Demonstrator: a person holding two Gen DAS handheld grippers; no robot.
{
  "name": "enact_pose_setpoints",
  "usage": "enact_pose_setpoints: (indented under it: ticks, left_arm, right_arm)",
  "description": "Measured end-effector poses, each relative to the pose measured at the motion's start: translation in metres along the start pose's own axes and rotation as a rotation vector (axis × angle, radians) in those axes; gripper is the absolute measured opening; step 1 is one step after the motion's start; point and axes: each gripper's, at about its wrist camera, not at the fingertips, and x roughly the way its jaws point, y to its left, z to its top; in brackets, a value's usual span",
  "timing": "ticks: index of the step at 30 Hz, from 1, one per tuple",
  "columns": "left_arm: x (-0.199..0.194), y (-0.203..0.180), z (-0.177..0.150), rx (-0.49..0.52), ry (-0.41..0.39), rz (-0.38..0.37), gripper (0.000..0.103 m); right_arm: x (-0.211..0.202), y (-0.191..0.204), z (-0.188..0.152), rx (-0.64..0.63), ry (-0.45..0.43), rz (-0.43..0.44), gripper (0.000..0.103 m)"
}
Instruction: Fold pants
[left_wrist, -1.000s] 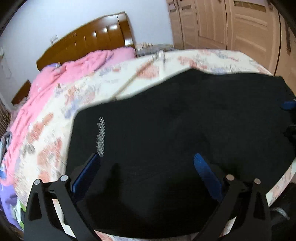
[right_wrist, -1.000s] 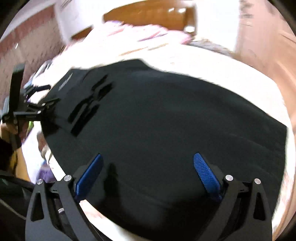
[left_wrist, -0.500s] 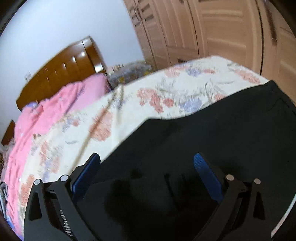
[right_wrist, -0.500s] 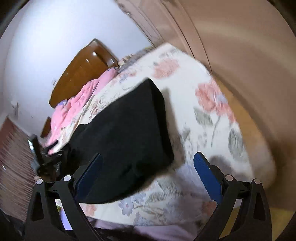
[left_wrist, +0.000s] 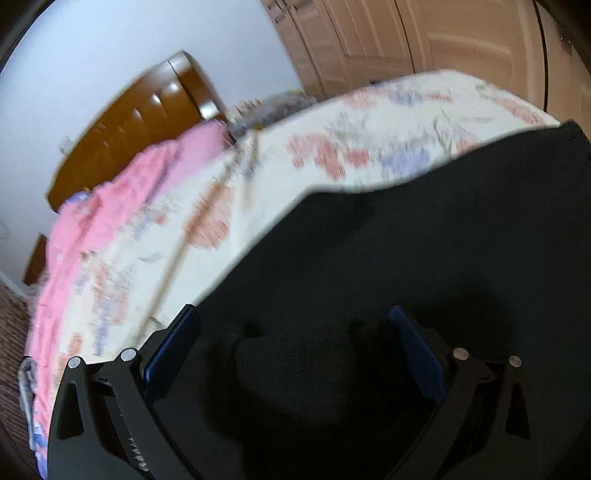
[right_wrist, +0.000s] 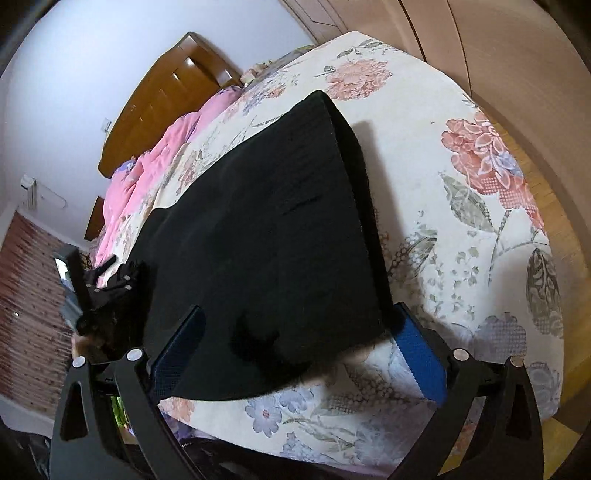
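The black pants (right_wrist: 273, 236) lie spread flat on the floral bedsheet (right_wrist: 461, 206); they also fill the lower right of the left wrist view (left_wrist: 424, 236). My left gripper (left_wrist: 295, 347) is open, low over the pants near their left edge, with a small raised fold of cloth between the jaws. My right gripper (right_wrist: 299, 343) is open over the pants' near right corner, its right pad past the cloth's edge over the sheet. The left gripper also shows at the left of the right wrist view (right_wrist: 107, 284).
A pink quilt (left_wrist: 92, 221) lies along the bed's far left side by the wooden headboard (left_wrist: 140, 122). Wooden wardrobe doors (left_wrist: 424, 33) stand behind the bed. The wood floor (right_wrist: 546, 177) runs along the bed's right edge.
Both grippers have shifted from the pants' middle toward its ends. The right gripper swung to the near right corner; the left came down lower over the cloth.
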Motion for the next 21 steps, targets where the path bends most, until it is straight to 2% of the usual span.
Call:
enact_pose_setpoints:
  ticks: [1,3,5,7,10,11,14,15,17,21]
  left_arm:
    - [-0.019,-0.003,0.009,-0.022,-0.053,-0.036,0.101]
    - [-0.047,-0.009,0.024,-0.062,-0.129,-0.166,0.101]
    - [-0.067,-0.031,0.037,-0.062,-0.147,-0.361,0.101]
    - [-0.08,-0.067,0.036,0.044,-0.148,-0.483,0.101]
    - [-0.106,-0.128,0.023,0.25,-0.18,-0.585,0.101]
    - [-0.11,-0.142,0.021,0.284,-0.181,-0.606,0.101]
    - [-0.117,-0.181,0.02,0.338,-0.182,-0.68,0.101]
    - [-0.118,-0.194,0.022,0.362,-0.198,-0.677,0.101]
    - [-0.116,-0.212,0.024,0.387,-0.212,-0.626,0.101]
    - [-0.102,-0.236,0.034,0.411,-0.192,-0.607,0.101]
  right_arm:
    - [0.0,-0.004,0.002,0.014,-0.003,0.006,0.087]
    - [-0.003,-0.012,0.005,0.056,-0.01,0.033,0.082]
    - [-0.007,-0.019,0.007,0.087,-0.031,0.088,0.074]
    - [-0.011,-0.023,0.009,0.109,-0.038,0.123,0.069]
    - [-0.019,-0.024,0.013,0.13,-0.061,0.196,0.066]
    - [-0.023,-0.023,0.014,0.131,-0.072,0.234,0.066]
    - [-0.024,-0.017,0.018,0.124,-0.075,0.264,0.066]
    - [-0.024,-0.016,0.02,0.131,-0.075,0.271,0.066]
    - [-0.027,-0.013,0.023,0.14,-0.082,0.304,0.066]
    - [-0.029,-0.002,0.029,0.117,-0.097,0.327,0.066]
